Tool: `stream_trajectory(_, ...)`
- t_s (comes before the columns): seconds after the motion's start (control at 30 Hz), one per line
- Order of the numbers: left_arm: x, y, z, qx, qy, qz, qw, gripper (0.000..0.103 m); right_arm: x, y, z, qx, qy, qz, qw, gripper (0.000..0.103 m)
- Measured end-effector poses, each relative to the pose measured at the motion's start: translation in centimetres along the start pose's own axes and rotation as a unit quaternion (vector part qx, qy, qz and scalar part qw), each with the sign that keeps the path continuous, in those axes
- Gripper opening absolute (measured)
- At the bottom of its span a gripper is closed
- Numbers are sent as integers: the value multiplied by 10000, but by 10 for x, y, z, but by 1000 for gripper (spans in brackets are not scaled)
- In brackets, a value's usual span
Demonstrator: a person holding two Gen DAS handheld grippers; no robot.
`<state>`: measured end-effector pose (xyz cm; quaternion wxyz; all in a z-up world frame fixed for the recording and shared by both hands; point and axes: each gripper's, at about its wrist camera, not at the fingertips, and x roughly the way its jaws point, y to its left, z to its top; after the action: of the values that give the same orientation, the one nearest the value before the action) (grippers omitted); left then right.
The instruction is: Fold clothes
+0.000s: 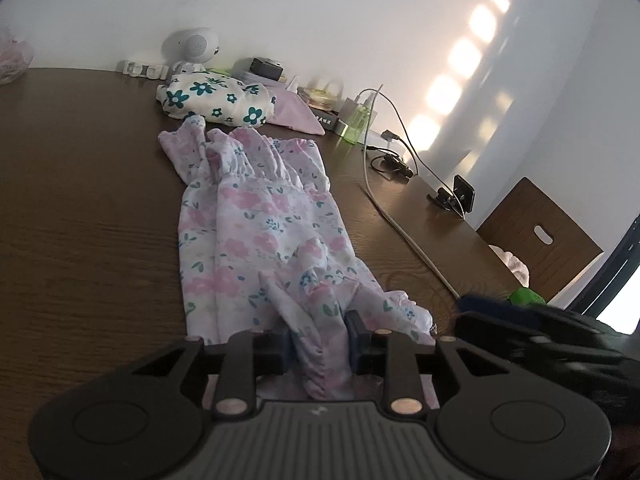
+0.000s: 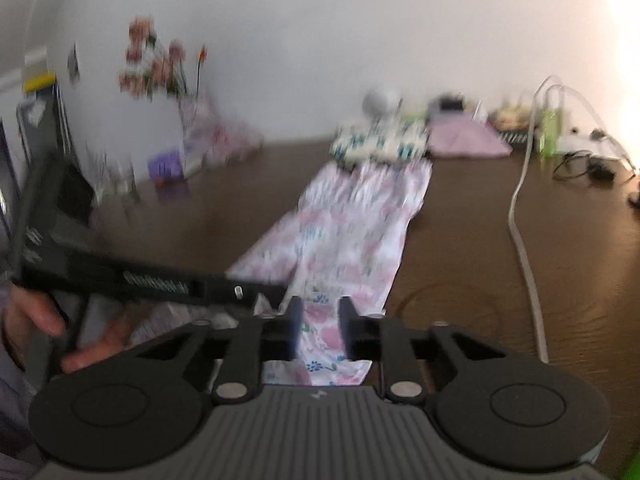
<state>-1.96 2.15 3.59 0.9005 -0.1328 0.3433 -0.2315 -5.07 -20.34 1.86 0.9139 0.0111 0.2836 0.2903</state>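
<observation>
pink floral garment (image 1: 260, 216) | left claw (image 1: 318, 334) grasping bunched hem | right claw (image 2: 320, 320) blurred, grip unclear

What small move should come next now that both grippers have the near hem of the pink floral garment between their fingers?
Probably lift the near hem and carry it toward the gathered far end, folding the pink floral garment in half. It lies stretched lengthwise on the brown wooden table, with the left gripper and right gripper each appearing to pinch its near edge.
</observation>
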Motion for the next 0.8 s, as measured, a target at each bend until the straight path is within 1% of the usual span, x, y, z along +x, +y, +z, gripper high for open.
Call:
stream_trajectory(0.03, -1, 0, -1, -16, 7, -1, 10000, 26, 3, 4, 0, -89, 95, 53, 9999, 15)
stream_trajectory(0.13, -5, -4, -3, -24, 54, -29, 10000, 26, 9, 16, -2, -327, 341, 192, 9987, 15)
stream_trajectory(0.17, -8, -6, -5, 3, 55, -46, 10000, 26, 6, 18, -2, -351, 352, 199, 9986, 15)
stream_trajectory(0.33, -39, -7, -6, 329, -193, -165, 9991, 26, -10, 25, -6, -471, 408, 234, 9978, 16)
stream_trajectory(0.4, -51, -8, -6, 459, -292, -213, 9983, 37, -19, 26, -4, -465, 365, 269, 9979, 17)
stream_trajectory(0.43, -58, -8, -7, 524, -342, -236, 9978, 49, -27, 22, 0, -371, 231, 324, 9985, 20)
stream_trajectory(0.47, -64, -9, -7, 589, -391, -260, 9972, 56, -32, 17, 5, -243, 127, 400, 9988, 24)
stream_trajectory(0.53, -76, -9, -7, 719, -490, -308, 9957, 57, -35, 7, 14, 47, 25, 577, 9983, 25)
stream_trajectory(0.6, -90, -9, -8, 861, -594, -387, 9938, 60, -27, 3, 19, 118, 43, 624, 9980, 25)
stream_trajectory(0.67, -111, -5, -11, 1070, -701, -657, 9896, 71, -12, 8, 21, -26, 120, 649, 9978, 25)
stream_trajectory(0.73, -119, -6, -17, 1200, -591, -863, 9873, 76, 1, 14, 23, -174, 217, 672, 9974, 24)
stream_trajectory(0.8, -120, -13, -28, 1437, -453, -945, 9841, 78, 10, 23, 18, -365, 436, 510, 9971, 23)
